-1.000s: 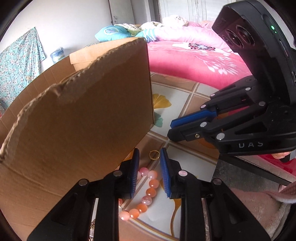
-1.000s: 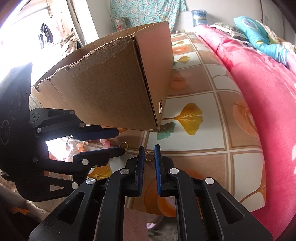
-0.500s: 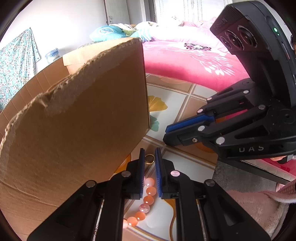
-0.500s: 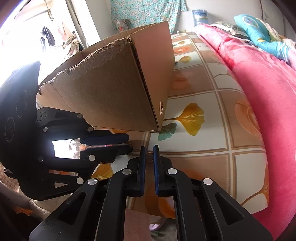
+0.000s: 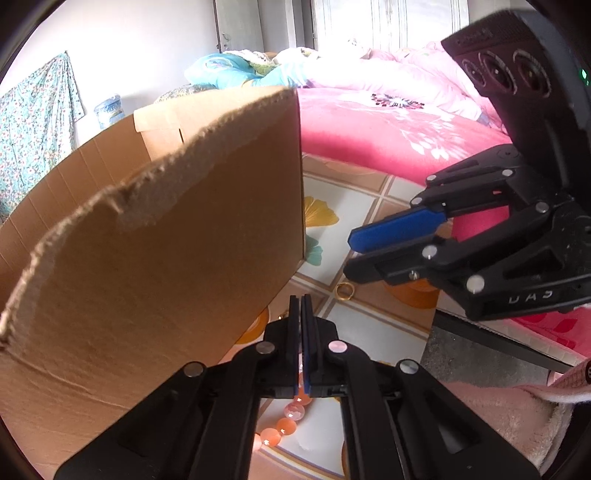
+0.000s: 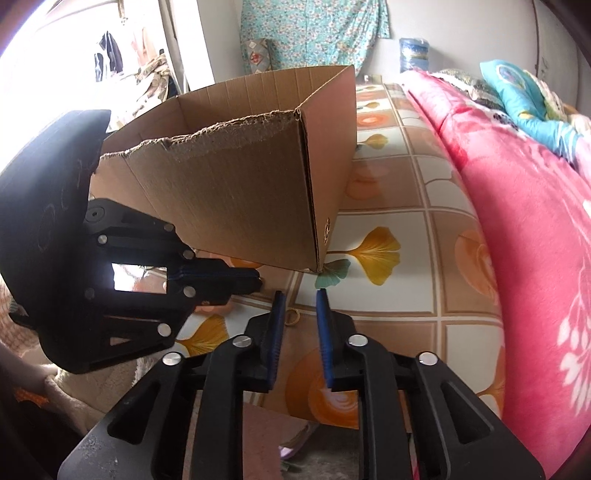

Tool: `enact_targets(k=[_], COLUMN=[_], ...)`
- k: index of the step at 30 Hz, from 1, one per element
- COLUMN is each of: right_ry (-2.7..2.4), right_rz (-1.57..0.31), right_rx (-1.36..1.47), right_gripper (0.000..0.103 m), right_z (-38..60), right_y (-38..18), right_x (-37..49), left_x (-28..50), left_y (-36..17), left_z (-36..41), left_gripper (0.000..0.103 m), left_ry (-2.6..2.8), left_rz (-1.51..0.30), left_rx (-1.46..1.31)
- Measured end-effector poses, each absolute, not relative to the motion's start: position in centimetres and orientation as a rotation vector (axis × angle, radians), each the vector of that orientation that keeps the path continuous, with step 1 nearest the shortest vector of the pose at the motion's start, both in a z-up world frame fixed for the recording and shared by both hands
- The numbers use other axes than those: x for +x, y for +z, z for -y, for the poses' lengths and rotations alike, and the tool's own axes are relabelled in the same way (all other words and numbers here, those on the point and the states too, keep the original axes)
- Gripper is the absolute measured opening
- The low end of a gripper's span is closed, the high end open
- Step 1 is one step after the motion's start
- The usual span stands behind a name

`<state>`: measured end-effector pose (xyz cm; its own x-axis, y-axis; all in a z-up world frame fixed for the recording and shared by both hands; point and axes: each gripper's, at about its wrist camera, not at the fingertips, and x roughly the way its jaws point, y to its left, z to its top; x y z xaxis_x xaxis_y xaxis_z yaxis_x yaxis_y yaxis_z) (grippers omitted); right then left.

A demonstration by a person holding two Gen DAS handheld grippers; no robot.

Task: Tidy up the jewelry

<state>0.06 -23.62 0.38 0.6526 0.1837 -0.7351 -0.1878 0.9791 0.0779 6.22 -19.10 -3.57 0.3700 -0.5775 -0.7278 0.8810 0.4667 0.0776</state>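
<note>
A gold ring [image 5: 344, 291] lies on the patterned floor mat by the near corner of a cardboard box [image 5: 166, 251]; it also shows in the right wrist view [image 6: 294, 316]. A peach bead bracelet [image 5: 284, 424] lies on the mat under my left gripper [image 5: 300, 300], which is shut with nothing visible between its pads. My right gripper [image 6: 300, 295] is open and raised above the mat, with the ring just left of its gap. The box [image 6: 258, 192] is open at the top with a torn front edge.
A bed with a pink blanket [image 6: 535, 240] runs along the right side. The mat's edge [image 5: 424, 332] drops to grey floor near a pink fluffy rug [image 5: 509, 417]. A floral cloth [image 6: 314, 33] hangs on the far wall.
My left gripper closed from open to shut and lifted over the bracelet. My right gripper opened and rose; the gold ring now lies free on the mat.
</note>
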Motion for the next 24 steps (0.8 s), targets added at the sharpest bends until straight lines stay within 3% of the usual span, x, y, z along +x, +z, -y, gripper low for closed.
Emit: enact_targets(k=[11, 24], right_ry=[0.258, 0.285], right_rz=[-0.877, -0.881], right_rx=[-0.216, -0.216], right_gripper=[0.022, 0.020], right_z=[22.1, 22.2], right_y=[-0.2, -0.5], right_x=[0.0, 0.7], left_x=[6.1, 6.3], left_y=[-3.0, -3.1], left_z=[18.2, 18.1], left_gripper=[0.002, 0.002], left_ry=[-0.977, -0.973], left_rz=[-0.681, -0.676], left_rx=[0.524, 0.531])
